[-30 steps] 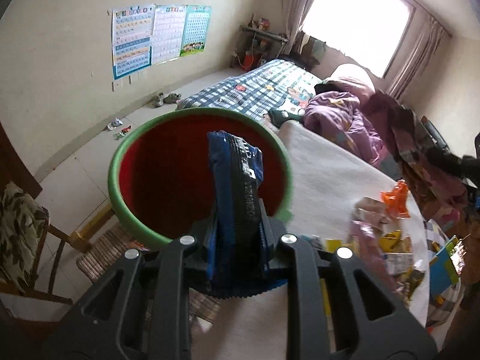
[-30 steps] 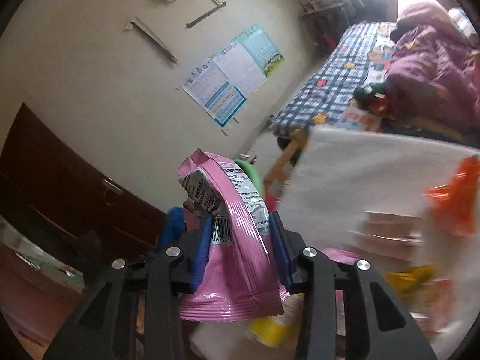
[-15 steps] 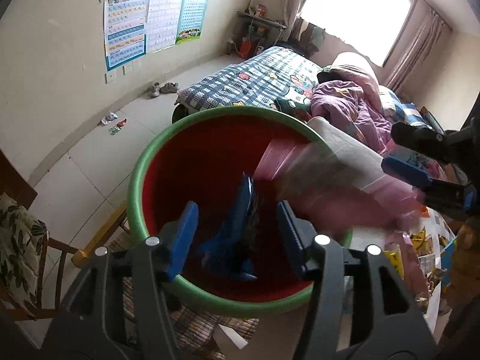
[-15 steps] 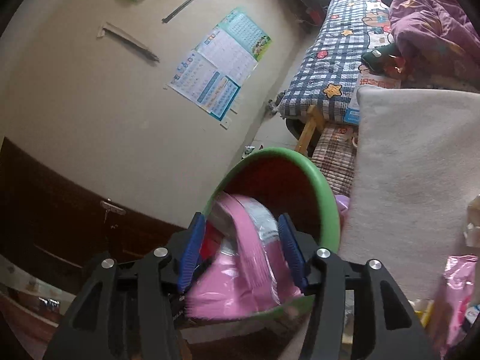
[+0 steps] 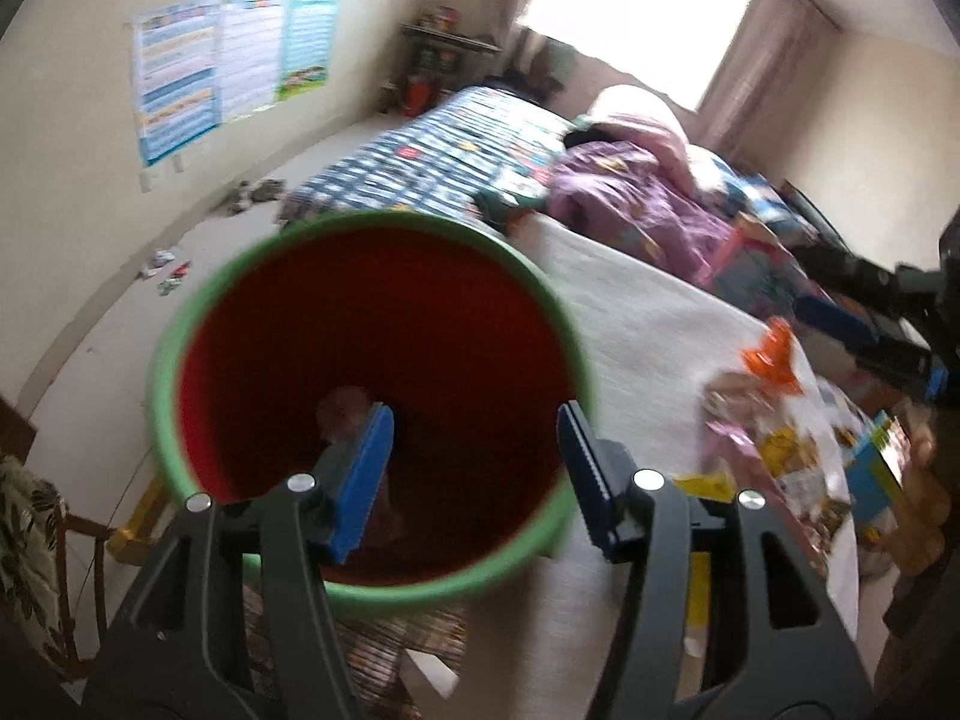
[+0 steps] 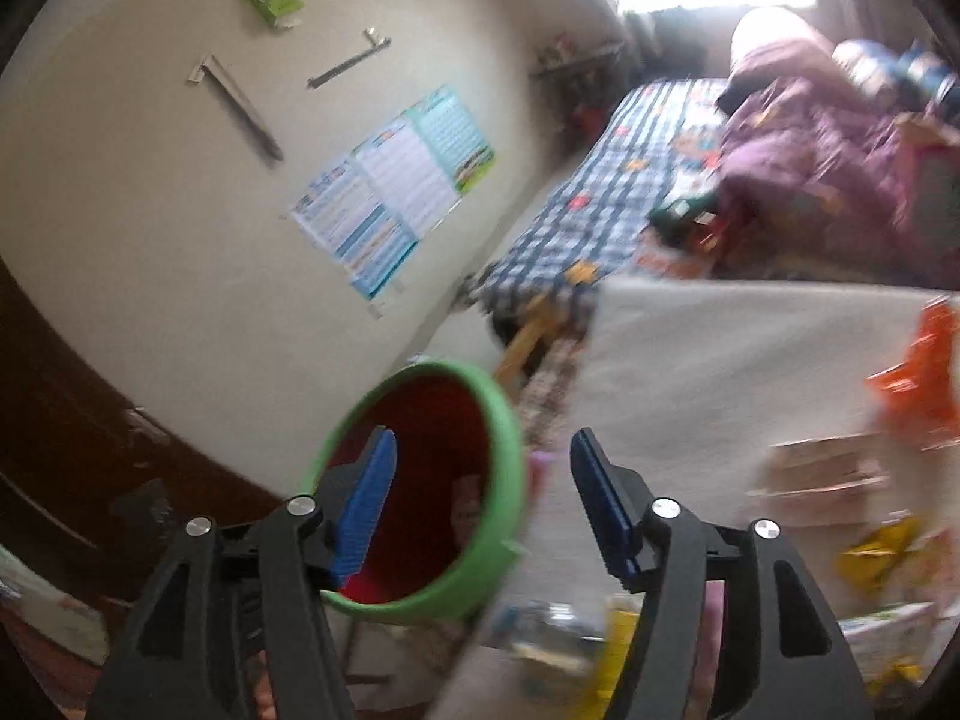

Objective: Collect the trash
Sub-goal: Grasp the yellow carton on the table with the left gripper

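A red bin with a green rim stands beside the table. My left gripper hangs over its mouth, open, with nothing between the blue pads. A dim pinkish wrapper lies deep inside the bin. In the right wrist view the bin's rim sits low and left of centre. My right gripper is above its near edge; its jaws are opening and hold nothing. A heap of snack wrappers, an orange one among them, lies on the white-clothed table. The orange wrapper also shows at the right edge.
A bed with a checked cover and purple bedding lies beyond the table. A wooden chair stands at the left, near a dark wooden cabinet. Small litter lies on the floor by the wall.
The left gripper opened and the blue packet fell into the bin. The right gripper let its pink packet drop in too and drew back toward the table.
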Demonstrator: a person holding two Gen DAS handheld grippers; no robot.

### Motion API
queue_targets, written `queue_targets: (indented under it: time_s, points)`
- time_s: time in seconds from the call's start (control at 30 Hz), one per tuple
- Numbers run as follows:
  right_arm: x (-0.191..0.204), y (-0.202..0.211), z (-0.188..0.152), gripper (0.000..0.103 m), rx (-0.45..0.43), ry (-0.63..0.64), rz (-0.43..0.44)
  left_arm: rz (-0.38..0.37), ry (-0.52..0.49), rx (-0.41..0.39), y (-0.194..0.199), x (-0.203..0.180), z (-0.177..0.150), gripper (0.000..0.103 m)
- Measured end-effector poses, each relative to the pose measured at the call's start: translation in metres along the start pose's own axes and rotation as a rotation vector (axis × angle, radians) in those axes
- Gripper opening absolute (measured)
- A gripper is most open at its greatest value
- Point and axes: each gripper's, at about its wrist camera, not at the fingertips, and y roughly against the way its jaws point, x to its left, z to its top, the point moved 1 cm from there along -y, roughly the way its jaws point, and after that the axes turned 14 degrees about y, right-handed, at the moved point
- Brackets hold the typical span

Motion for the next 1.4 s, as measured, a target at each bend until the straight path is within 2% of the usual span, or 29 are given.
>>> queue_targets:
  time_s: [0.1, 0.23, 0.4, 0.63, 0.73, 0.87, 0.9, 0.97, 1.07, 1.4]
  points:
    - [-0.01, 0.013, -0.019, 0.062, 0.0, 0.034, -0.064, -0.026, -0.041, 0.05, -0.007, -0.022, -0.016, 0.054]
    - [-0.026, 0.023, -0.053, 0.062, 0.03, 0.065, -0.14, -0.028, -0.04, 0.095, -0.012, -0.041, -0.038, 0.054]
    - [-0.045, 0.029, -0.094, 0.062, 0.101, 0.002, -0.086, -0.02, -0.004, 0.117, -0.011, -0.055, -0.059, 0.054]
    - [-0.08, 0.055, -0.117, 0.062, 0.13, -0.058, -0.096, -0.064, -0.008, 0.182, -0.018, -0.092, -0.091, 0.054]
    - [-0.092, 0.071, -0.125, 0.062, 0.124, -0.055, -0.098, -0.036, -0.011, 0.227, -0.038, -0.109, -0.104, 0.054]
    - [-0.102, 0.086, -0.132, 0.062, 0.127, -0.062, -0.095, 0.009, 0.024, 0.258, -0.056, -0.111, -0.115, 0.054]
    - [-0.105, 0.09, -0.134, 0.062, 0.126, -0.066, -0.095, 0.018, 0.03, 0.26, -0.058, -0.112, -0.117, 0.054]
    - [-0.109, 0.096, -0.137, 0.062, 0.124, -0.069, -0.093, 0.025, 0.037, 0.255, -0.058, -0.113, -0.12, 0.047]
    - [-0.116, 0.103, -0.14, 0.062, 0.12, -0.073, -0.088, 0.036, 0.055, 0.241, -0.056, -0.115, -0.122, 0.03]
    - [-0.122, 0.106, -0.141, 0.062, 0.13, -0.057, -0.049, 0.065, 0.078, 0.137, -0.023, -0.121, -0.122, 0.029]
